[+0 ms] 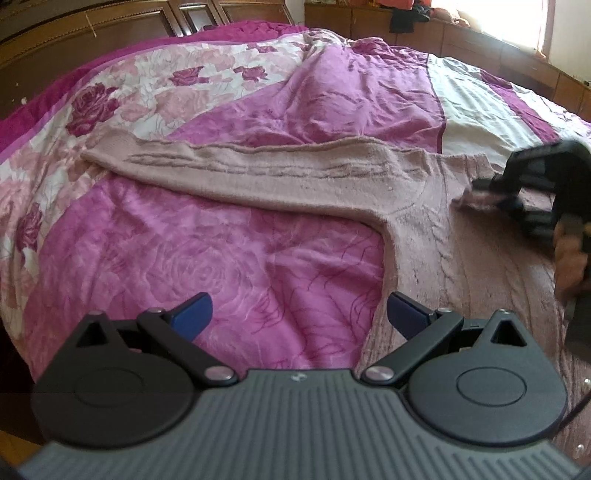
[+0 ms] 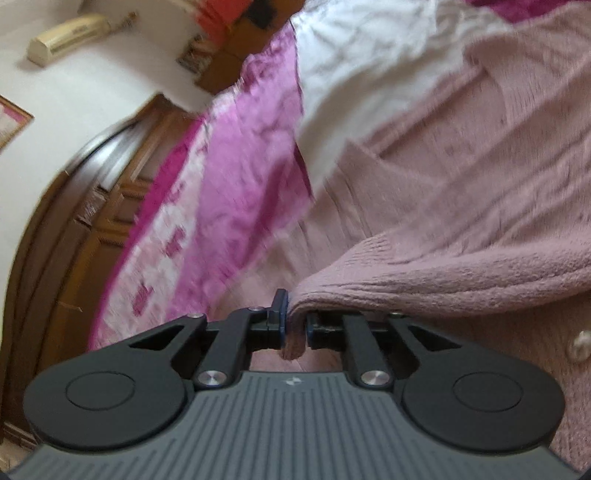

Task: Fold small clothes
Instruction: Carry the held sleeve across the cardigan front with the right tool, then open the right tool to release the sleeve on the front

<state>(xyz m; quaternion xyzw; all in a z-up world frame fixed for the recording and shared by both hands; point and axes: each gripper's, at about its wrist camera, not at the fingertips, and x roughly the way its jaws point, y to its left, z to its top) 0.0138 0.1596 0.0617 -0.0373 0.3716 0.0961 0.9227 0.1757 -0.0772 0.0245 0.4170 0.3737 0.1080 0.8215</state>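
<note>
Pink knit sweater (image 1: 424, 221) lies flat on a bed, on a magenta rose-print blanket (image 1: 207, 251); one sleeve (image 1: 236, 170) stretches out to the left. Left wrist view: left gripper (image 1: 299, 314) hovers over the blanket beside the sweater's edge, blue fingers (image 1: 194, 310) spread wide, empty. Wooden headboard (image 1: 92, 29) behind; bright window (image 1: 517, 18) at upper right. Right gripper (image 1: 495, 192) blurred at the sweater's far side.

Right wrist view: right gripper (image 2: 294, 325) fingers pinch a fold of the sweater (image 2: 443, 266). Tilted, blurred frame. White wall, air conditioner (image 2: 70, 35), brown wooden bed frame (image 2: 92, 221).
</note>
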